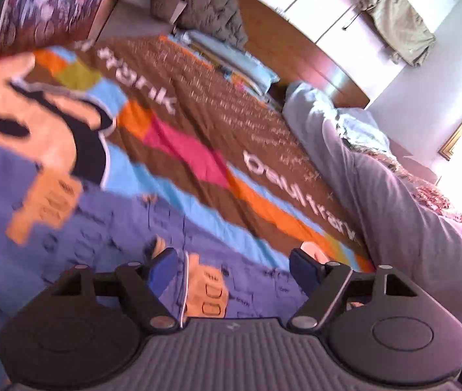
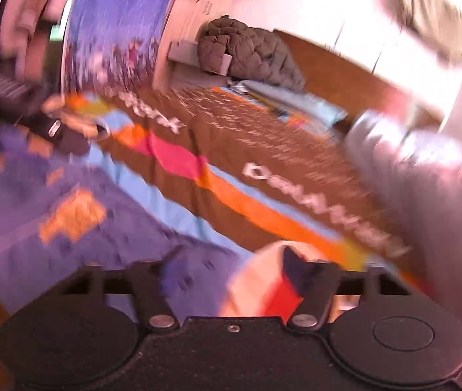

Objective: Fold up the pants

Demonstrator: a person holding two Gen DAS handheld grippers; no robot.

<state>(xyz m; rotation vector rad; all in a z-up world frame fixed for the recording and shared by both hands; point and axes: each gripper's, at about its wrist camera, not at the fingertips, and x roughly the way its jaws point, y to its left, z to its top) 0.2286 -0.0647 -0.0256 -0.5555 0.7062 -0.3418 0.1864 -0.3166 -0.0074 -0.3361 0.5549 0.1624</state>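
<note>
Left wrist view showed the left tongs (image 1: 234, 265) gaping empty over the bed (image 1: 198, 137), right tongs (image 2: 234, 273) parted too, pants (image 1: 410, 202) lying right, ungrasped; next, judging so, reach them.

A dark quilted jacket (image 1: 211, 3) (bunched) lies beyond the bedspread (image 1: 198, 137).

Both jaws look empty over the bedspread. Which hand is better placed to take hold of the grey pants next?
Probably the right gripper: the grey pants lie along its right side, while the left gripper shows far off to the left in its blurred view. Both jaws stand open.
</note>
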